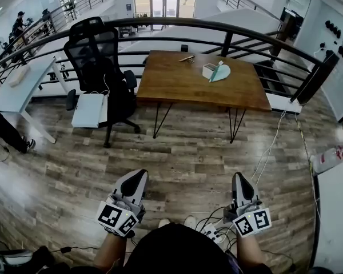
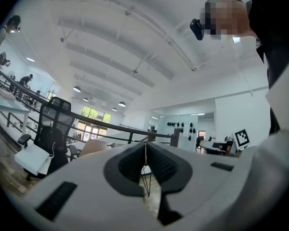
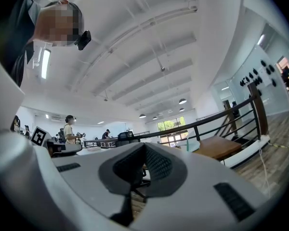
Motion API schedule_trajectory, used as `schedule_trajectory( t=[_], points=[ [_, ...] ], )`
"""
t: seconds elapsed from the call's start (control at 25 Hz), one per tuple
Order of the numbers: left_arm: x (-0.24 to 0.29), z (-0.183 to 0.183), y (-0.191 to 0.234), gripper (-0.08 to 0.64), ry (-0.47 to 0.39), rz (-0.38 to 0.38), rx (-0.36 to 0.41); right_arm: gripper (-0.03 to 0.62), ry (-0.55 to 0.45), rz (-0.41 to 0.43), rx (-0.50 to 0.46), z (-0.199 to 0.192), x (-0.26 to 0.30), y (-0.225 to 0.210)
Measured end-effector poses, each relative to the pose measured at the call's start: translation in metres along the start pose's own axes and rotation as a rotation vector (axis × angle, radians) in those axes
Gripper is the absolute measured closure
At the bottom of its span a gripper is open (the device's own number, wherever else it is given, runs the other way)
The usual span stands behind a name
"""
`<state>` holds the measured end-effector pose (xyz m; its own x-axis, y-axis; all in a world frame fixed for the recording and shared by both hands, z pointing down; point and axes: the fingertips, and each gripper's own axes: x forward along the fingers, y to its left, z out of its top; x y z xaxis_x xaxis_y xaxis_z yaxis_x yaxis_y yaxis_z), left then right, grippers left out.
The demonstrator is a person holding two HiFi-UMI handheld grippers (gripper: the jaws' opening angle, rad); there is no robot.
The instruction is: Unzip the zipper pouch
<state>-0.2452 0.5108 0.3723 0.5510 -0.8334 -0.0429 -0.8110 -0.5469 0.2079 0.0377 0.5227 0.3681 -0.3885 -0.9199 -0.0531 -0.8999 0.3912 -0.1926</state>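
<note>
The zipper pouch (image 1: pixel 219 72), pale with a teal strip, lies on the far right part of a wooden table (image 1: pixel 177 81), well ahead of me across the floor. Both grippers hang low near my body, far from the table. My left gripper (image 1: pixel 139 176) is shut with nothing between its jaws, and its own view shows the pads (image 2: pixel 135 163) pressed together. My right gripper (image 1: pixel 240 179) is also shut and empty, its pads (image 3: pixel 156 165) closed. Both gripper views point upward at the ceiling; the table (image 3: pixel 216 147) shows only as a brown slab.
A black office chair (image 1: pixel 100 67) with a white item on its seat stands left of the table. A curved black railing (image 1: pixel 217 24) runs behind it. White desks stand at the left (image 1: pixel 17 90) and right (image 1: pixel 337 204). Cables (image 1: pixel 217 228) lie on the floor by my feet.
</note>
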Motion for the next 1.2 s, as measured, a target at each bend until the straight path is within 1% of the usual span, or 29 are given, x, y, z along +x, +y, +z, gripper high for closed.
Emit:
schedule_trajectory(
  t=[0.16,0.36,0.44,0.64,1.0,1.12,1.2],
  points=[
    [-0.008,0.004,0.003,0.541,-0.005,0.0,0.015,0.597,-0.009,-0.007,-0.02,0.001,-0.003,0.013],
    [-0.015,0.003,0.003,0.541,-0.001,-0.02,0.007,0.597,-0.007,-0.023,-0.028,0.001,-0.009,0.021],
    [-0.018,0.004,0.002,0.541,-0.001,-0.023,0.014,0.597,-0.004,-0.023,-0.033,0.001,-0.011,0.023],
    [-0.018,0.004,0.002,0.541,-0.003,-0.025,0.001,0.597,-0.002,-0.021,-0.041,0.004,-0.014,0.027],
    [0.007,0.002,-0.001,0.541,0.004,-0.021,0.026,0.597,-0.024,-0.01,-0.031,0.007,0.0,0.003],
    [0.026,0.006,0.001,0.541,-0.004,0.005,0.045,0.597,-0.038,-0.011,-0.035,0.011,0.012,-0.016],
    [0.039,0.012,0.002,0.54,-0.023,0.025,0.055,0.596,-0.058,-0.021,-0.062,0.019,0.02,-0.031]
  ],
)
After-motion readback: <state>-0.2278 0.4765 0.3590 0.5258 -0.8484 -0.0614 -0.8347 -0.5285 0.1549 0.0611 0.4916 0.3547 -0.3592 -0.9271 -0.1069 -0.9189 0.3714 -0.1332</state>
